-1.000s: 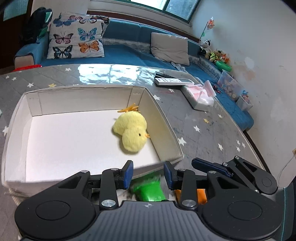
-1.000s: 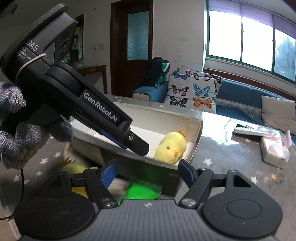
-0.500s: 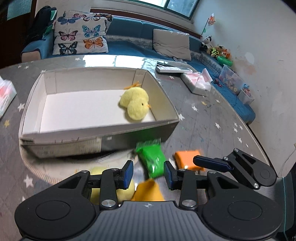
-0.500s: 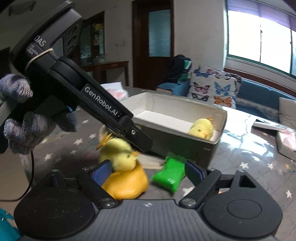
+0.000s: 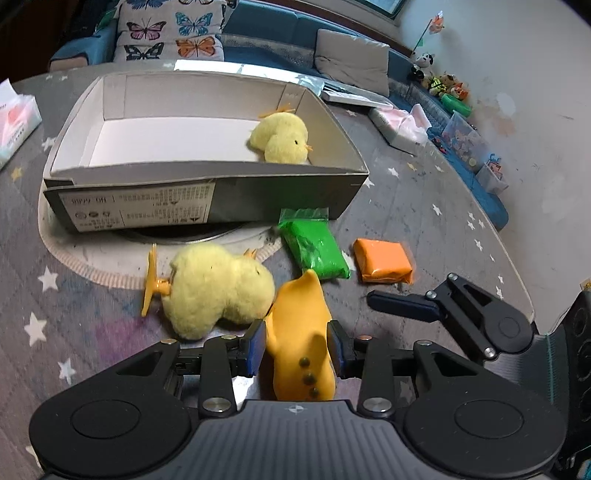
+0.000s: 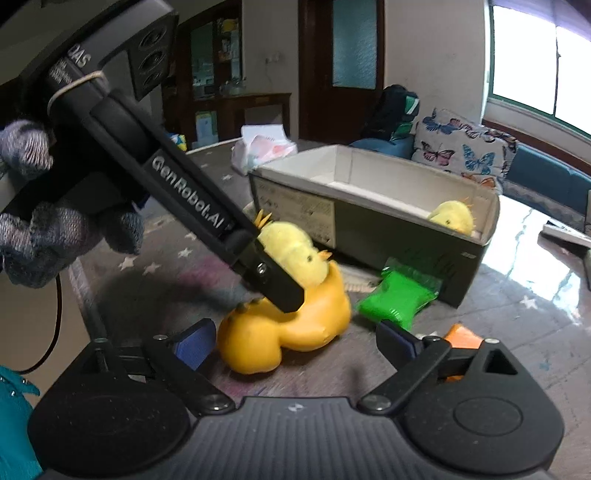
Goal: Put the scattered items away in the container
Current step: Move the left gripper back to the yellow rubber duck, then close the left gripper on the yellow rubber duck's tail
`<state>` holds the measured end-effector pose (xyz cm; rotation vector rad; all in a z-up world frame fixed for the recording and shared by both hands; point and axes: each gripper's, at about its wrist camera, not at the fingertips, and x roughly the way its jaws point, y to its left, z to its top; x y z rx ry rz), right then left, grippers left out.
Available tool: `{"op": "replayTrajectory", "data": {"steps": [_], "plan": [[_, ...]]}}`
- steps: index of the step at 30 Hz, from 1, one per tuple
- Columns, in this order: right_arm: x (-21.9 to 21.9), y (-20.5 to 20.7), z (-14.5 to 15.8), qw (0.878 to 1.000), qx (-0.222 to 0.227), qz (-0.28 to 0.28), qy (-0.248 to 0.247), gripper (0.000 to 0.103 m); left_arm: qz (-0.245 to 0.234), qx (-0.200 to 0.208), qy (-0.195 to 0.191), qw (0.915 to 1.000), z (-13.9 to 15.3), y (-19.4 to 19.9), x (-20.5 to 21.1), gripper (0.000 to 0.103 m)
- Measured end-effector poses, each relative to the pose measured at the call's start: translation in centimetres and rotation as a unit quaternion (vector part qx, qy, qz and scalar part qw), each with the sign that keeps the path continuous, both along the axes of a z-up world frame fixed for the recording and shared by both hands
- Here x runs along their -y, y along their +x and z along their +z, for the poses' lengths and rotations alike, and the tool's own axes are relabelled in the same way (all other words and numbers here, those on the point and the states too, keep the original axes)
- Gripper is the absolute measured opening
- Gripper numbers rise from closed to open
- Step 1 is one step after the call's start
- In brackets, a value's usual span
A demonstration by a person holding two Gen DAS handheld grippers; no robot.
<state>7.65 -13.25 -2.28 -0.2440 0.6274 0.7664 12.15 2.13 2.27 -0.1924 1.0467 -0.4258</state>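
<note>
The cardboard box (image 5: 207,192) holds one yellow plush chick (image 5: 280,138). On the table in front of it lie a second plush chick (image 5: 218,291), an orange-yellow rubber toy (image 5: 299,339), a green packet (image 5: 314,247) and an orange packet (image 5: 384,260). My left gripper (image 5: 296,349) is open with its jaws on either side of the rubber toy, close to its flanks. My right gripper (image 6: 295,338) is open and empty, low over the table facing the rubber toy (image 6: 284,328), the green packet (image 6: 397,299) and the box (image 6: 373,218). The left gripper's fingers (image 6: 273,280) reach down onto the toy in the right wrist view.
A tissue pack (image 5: 16,125) lies left of the box. A remote and a pink-white tissue pack (image 5: 400,123) lie at the back right. A blue sofa with cushions (image 5: 173,35) runs behind the table. The table's right edge (image 5: 513,258) is near the orange packet.
My left gripper has pulled back from over the box and come down around the rubber toy. My right gripper has drawn back and lowered, still open.
</note>
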Motion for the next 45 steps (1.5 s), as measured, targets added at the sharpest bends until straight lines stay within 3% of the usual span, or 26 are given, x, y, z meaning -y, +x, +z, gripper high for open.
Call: {"op": "replayTrajectory", "data": {"steps": [23, 33, 39, 45], "plan": [[-1.9, -1.6, -1.4, 0.999, -0.02, 0.026, -0.009, 0.096, -0.018, -0.005, 0.025, 0.9995, -0.6, -0.9, 0.9, 0.041], [-1.3, -2.2, -1.2, 0.999, -0.015, 0.032, -0.012, 0.095, -0.062, -0.014, 0.033, 0.9974, -1.1, -0.9, 1.1, 0.041], [-0.6, -0.7, -0.8, 1.0, -0.006, 0.013, -0.013, 0.096, -0.092, -0.007, 0.049, 0.9946, -0.9, -0.9, 1.5, 0.041], [-1.4, 0.2, -1.0, 0.999, -0.004, 0.03, -0.015, 0.098, -0.103, -0.018, 0.042, 0.9936, -0.9, -0.4, 1.1, 0.041]]}}
